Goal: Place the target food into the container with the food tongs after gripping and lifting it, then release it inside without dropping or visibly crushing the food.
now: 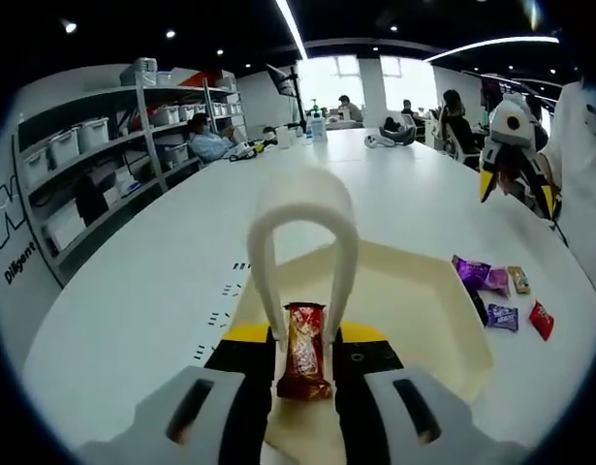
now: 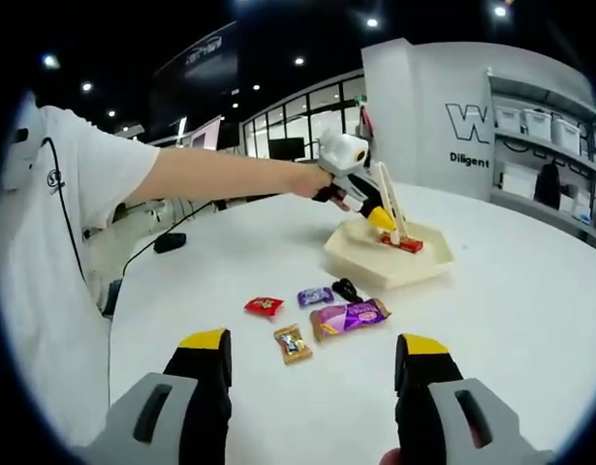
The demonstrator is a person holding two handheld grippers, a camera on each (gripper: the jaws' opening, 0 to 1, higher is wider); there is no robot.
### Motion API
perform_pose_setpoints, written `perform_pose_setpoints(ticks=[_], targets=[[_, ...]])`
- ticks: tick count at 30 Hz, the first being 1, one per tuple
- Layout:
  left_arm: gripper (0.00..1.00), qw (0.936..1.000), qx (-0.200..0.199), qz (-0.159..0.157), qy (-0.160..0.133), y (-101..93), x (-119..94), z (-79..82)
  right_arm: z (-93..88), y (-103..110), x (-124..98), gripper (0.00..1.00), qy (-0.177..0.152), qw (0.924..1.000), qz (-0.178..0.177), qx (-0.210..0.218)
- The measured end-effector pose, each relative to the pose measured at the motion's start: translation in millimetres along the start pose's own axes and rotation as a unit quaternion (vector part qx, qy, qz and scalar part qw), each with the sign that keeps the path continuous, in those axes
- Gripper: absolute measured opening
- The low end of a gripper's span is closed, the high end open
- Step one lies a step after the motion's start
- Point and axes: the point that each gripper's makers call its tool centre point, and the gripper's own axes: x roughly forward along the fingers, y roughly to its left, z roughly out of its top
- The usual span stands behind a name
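In the left gripper view the left gripper (image 1: pixel 305 360) had its fingers clamped on cream food tongs (image 1: pixel 303 254), whose tips pinched a red snack packet (image 1: pixel 303 353) hanging over the cream container (image 1: pixel 443 320) on the white desk (image 1: pixel 172 281). In the right gripper view the right gripper (image 2: pixel 315 373) hovered with fingers wide apart and nothing between them, above loose snacks on the desk: a red packet (image 2: pixel 264 306), a yellow one (image 2: pixel 292 343), and purple ones (image 2: pixel 348 316), near the container and the person's outstretched arm (image 2: pixel 220 176)
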Motion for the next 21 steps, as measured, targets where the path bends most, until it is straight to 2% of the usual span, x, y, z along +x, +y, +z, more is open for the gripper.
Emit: perform_pose_setpoints(ticks=[9, 12, 21], targets=[[0.22, 0.9996, 0.008, 0.023, -0.017, -3.8, -20.1, 13.8, 0.7, 0.0, -0.6, 0.67, -0.002, 1.0000, -0.002, -0.001], [0.22, 0.9988, 0.000, 0.032, -0.036, -10.9, -28.5, 18.0, 0.5, 0.0, -1.6, 0.67, -0.002, 1.0000, -0.004, -0.001], [0.22, 0.9971, -0.010, 0.046, -0.059, -33.7, -52.1, 22.8, 1.6, 1.1, -2.4, 0.67, -0.002, 1.0000, -0.007, -0.004]])
